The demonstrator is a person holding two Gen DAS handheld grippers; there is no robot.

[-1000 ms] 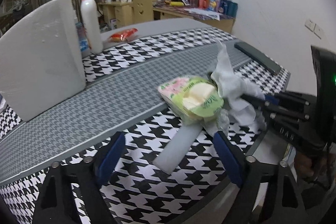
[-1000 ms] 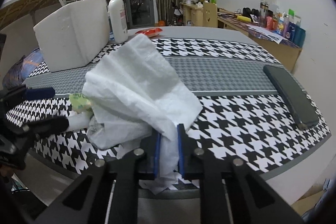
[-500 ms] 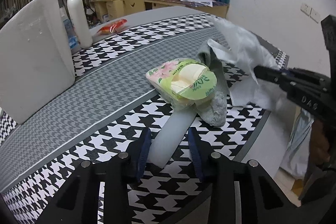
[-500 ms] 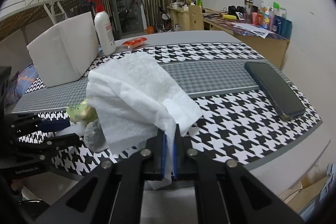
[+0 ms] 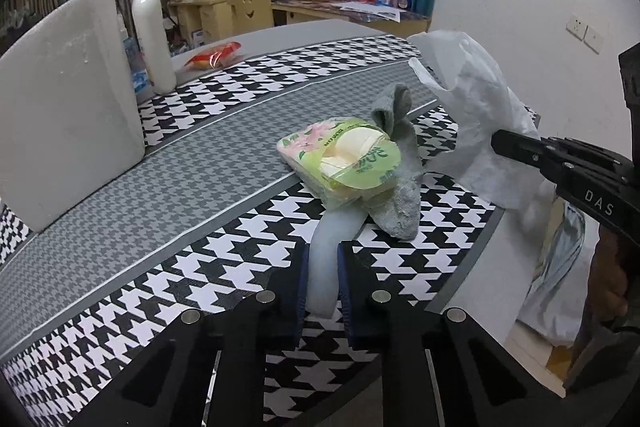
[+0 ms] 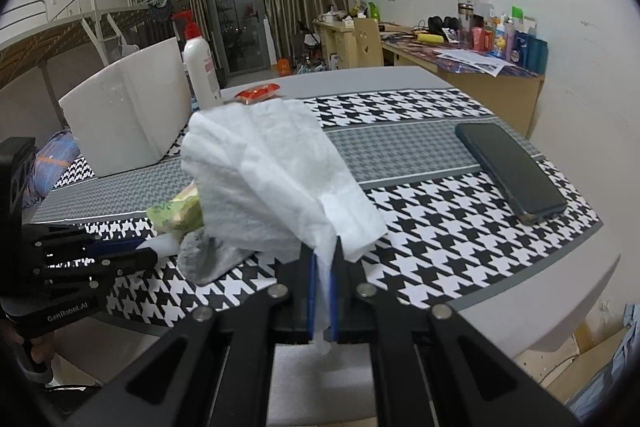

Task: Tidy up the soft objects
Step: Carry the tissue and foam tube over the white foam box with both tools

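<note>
My left gripper (image 5: 323, 259) is shut on the near end of a pale foam strip (image 5: 334, 239) that lies on the houndstooth cloth and runs under a green tissue pack (image 5: 342, 157). A grey sock (image 5: 400, 167) lies against the pack's right side. My right gripper (image 6: 324, 259) is shut on a white tissue sheet (image 6: 272, 175) and holds it up above the table's near edge. The sheet also shows in the left wrist view (image 5: 476, 107), right of the sock. It hides part of the pack (image 6: 176, 213) and sock (image 6: 208, 257) in the right wrist view.
A white foam box (image 5: 64, 107) stands at the left with a red-pump lotion bottle (image 5: 150, 27) behind it. A red snack packet (image 5: 214, 55) lies farther back. A dark phone (image 6: 508, 167) lies at the table's right end. The table edge (image 6: 540, 307) is close.
My left gripper has moved in and shut on the foam strip. My right gripper has lifted the tissue off the pile to the right, which uncovered the grey sock.
</note>
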